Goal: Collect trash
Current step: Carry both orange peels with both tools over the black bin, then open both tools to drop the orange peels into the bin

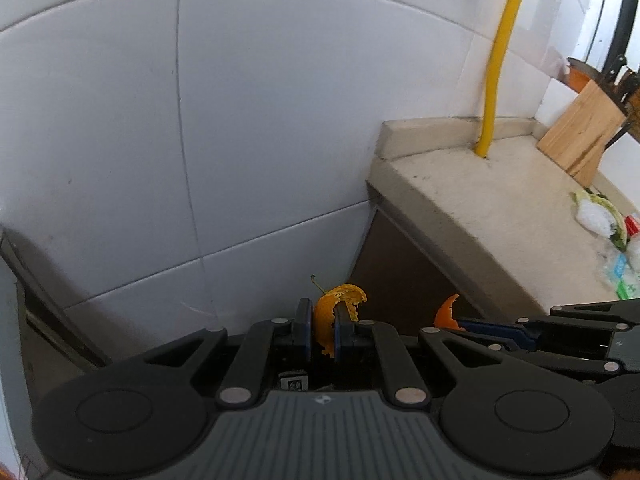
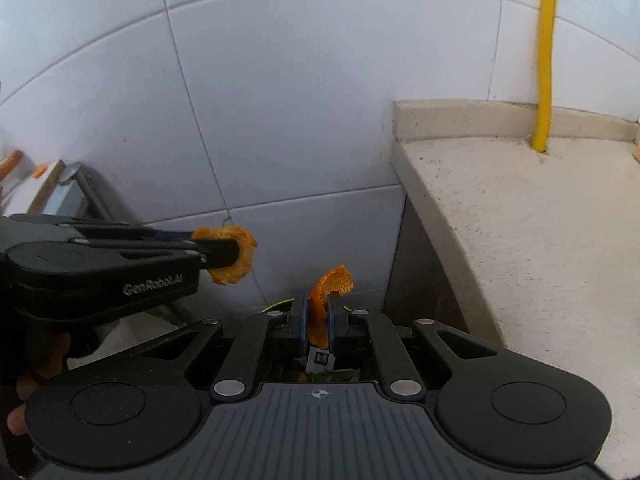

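1. In the left wrist view, the left tongs [image 1: 323,328] are seen clamped on a curled orange peel [image 1: 334,312], held beside the counter [image 1: 480,200], past its left end.
2. The right tongs [image 1: 460,322] are seen there nearly closed on a second peel [image 1: 447,314], below the counter edge.
3. Only this view shows a wooden knife block [image 1: 580,136] and scattered trash [image 1: 604,220] on the counter.
4. Only the right wrist view shows a person's fingers [image 2: 18,420], well left of the counter.
5. A yellow pipe [image 2: 545,60] rising from the counter is shown in both views.
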`<state>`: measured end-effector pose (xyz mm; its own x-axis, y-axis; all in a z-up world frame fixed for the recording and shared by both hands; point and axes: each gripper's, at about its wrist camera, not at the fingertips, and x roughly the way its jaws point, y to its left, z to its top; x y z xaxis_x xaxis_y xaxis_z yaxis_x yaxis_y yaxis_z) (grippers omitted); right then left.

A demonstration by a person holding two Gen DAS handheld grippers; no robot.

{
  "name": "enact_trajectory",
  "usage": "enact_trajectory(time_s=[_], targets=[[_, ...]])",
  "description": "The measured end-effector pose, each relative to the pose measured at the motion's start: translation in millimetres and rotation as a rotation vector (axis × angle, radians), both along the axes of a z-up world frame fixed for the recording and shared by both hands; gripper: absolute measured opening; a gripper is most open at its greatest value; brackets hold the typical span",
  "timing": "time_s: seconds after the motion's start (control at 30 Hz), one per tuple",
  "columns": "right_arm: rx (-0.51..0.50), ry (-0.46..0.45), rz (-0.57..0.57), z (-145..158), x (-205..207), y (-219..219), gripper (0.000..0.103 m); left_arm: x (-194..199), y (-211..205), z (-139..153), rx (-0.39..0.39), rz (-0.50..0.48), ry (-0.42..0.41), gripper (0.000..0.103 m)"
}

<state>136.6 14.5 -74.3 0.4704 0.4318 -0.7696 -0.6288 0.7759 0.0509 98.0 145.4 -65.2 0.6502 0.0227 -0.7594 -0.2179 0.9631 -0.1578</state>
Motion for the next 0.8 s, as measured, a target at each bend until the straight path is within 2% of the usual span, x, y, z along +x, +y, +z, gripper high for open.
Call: enact_trajectory(time_s=[0.6,0.8], targets=[[-0.025,0.054,0.029,-23.2,26.6,18.5,0.014,10.7,10.2,-14.7,0.004,0.051,0.060,0.007],[-0.030,0.077,0.029,-27.9,32.5,19.0,0.021,15.5,14.3,-19.0,-0.018,0.061,0.081,0.009]])
